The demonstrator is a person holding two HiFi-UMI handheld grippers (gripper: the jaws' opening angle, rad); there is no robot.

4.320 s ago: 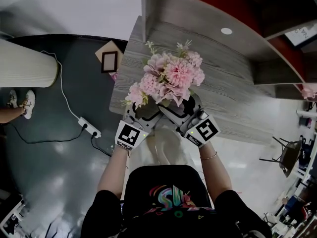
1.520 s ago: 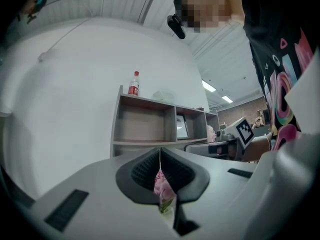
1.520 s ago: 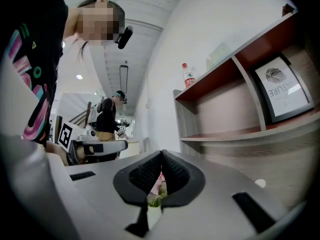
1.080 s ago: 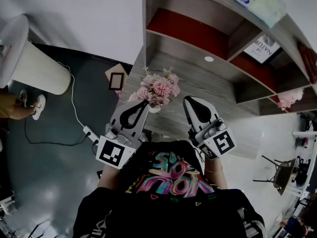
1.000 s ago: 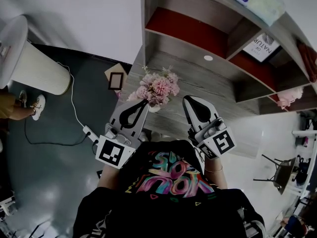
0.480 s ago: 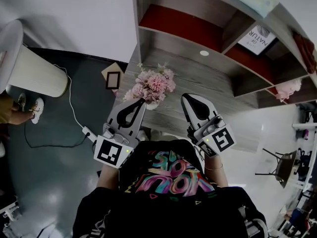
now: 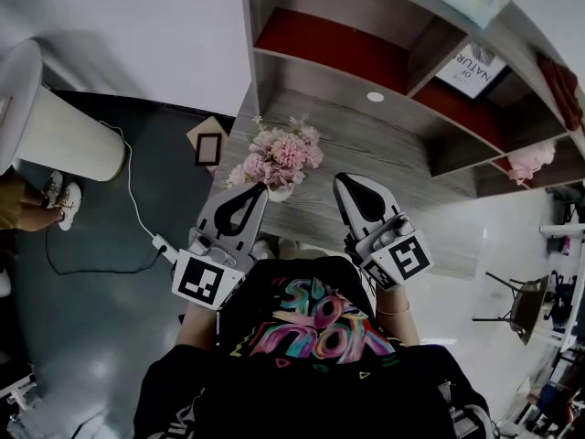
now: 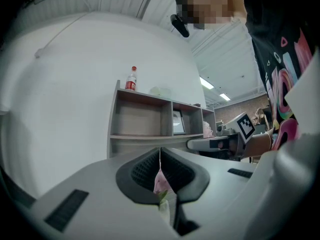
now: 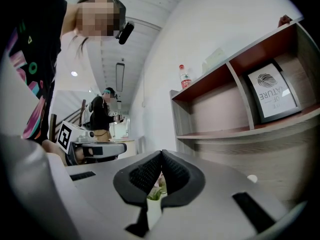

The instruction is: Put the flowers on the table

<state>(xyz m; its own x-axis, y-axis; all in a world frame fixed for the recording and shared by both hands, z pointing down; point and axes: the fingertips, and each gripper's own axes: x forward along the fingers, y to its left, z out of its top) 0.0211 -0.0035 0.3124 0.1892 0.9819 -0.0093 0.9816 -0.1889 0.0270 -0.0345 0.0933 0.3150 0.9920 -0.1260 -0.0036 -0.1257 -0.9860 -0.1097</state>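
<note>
A bunch of pink flowers (image 7: 279, 152) in a small white vase (image 7: 279, 191) stands upright on the grey wooden table (image 7: 393, 158), near its left front corner. My left gripper (image 7: 261, 187) is shut and empty, its tip just short of the vase on the near side. Off to the right of the vase, my right gripper (image 7: 344, 180) is also shut and holds nothing. In the left gripper view the closed jaws (image 8: 160, 151) frame a sliver of the flowers (image 8: 161, 184). The right gripper view shows closed jaws (image 9: 161, 154) with a bit of the flowers (image 9: 159, 190) behind.
A shelf unit with red back panels (image 7: 338, 39) rises over the table, holding a framed print (image 7: 475, 67) and other pink flowers (image 7: 526, 161). On the floor to the left are a picture frame (image 7: 208, 146), a power strip (image 7: 163, 243), a white cylinder (image 7: 59, 131) and someone's shoes (image 7: 57, 195).
Earlier both grippers carried the vase of flowers over the table edge. Now the flowers stand alone on the table and both grippers have drawn back. Over the last second nothing has moved.
</note>
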